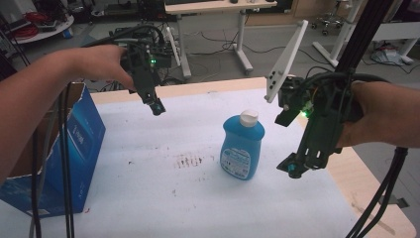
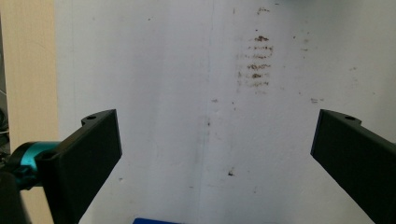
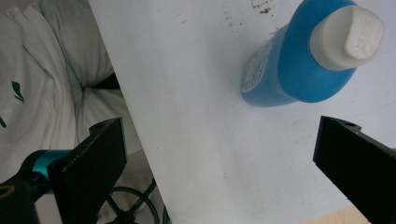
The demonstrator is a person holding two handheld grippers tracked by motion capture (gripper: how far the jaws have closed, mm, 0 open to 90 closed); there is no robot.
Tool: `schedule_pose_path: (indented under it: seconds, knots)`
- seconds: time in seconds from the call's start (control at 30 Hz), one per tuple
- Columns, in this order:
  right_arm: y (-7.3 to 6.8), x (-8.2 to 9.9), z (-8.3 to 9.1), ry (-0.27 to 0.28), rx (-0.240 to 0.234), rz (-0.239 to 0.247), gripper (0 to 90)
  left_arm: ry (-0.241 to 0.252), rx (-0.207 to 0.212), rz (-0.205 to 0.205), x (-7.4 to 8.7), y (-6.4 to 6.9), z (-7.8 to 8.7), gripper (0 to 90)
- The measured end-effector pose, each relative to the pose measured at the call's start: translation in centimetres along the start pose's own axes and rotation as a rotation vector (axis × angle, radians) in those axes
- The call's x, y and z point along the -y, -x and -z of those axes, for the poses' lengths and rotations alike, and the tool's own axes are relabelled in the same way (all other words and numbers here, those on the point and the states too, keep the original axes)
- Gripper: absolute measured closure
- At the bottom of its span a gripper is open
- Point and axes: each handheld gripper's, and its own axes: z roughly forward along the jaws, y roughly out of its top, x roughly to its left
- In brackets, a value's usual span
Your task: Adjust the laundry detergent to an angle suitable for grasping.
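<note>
A blue bottle point(image 1: 242, 148) with a white cap stands upright near the middle of the white-covered table point(image 1: 163, 193). My right gripper point(image 1: 295, 168) hangs just right of it, pointing down, jaws open and empty. In the right gripper view the blue bottle point(image 3: 299, 65) sits at the upper right, beyond the open jaws of the right gripper point(image 3: 219, 163). My left gripper point(image 1: 156, 107) is held high over the far left part of the table, open and empty. The left gripper view has the left gripper point(image 2: 215, 158) looking down on bare stained white cover point(image 2: 210, 70) between wide jaws.
An open blue cardboard box point(image 1: 74, 148) stands at the table's left edge. A brown stain patch point(image 1: 188, 160) marks the cover left of the bottle. Desks, cables and a white leg frame point(image 1: 242, 44) stand beyond the far edge. Black cables point(image 1: 381, 193) trail at right.
</note>
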Motion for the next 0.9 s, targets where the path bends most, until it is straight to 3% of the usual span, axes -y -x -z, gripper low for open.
schedule_pose_path:
  seconds: [0.53, 0.83, 0.9]
  knots:
    - [1.0, 1.2, 0.8, 0.015, 0.035, -0.08, 2.3, 0.004, -0.017, 0.019, 0.7, 0.7, 0.5, 1.7]
    - [1.0, 1.4, 0.8, 0.024, 0.045, -0.084, 2.3, 0.0, -0.021, 0.025, 1.1, 1.1, 0.5, 1.8]
    - [1.1, 1.6, 0.9, 0.024, 0.051, -0.102, 2.3, 0.005, -0.023, 0.024, 1.1, 1.1, 0.5, 1.8]
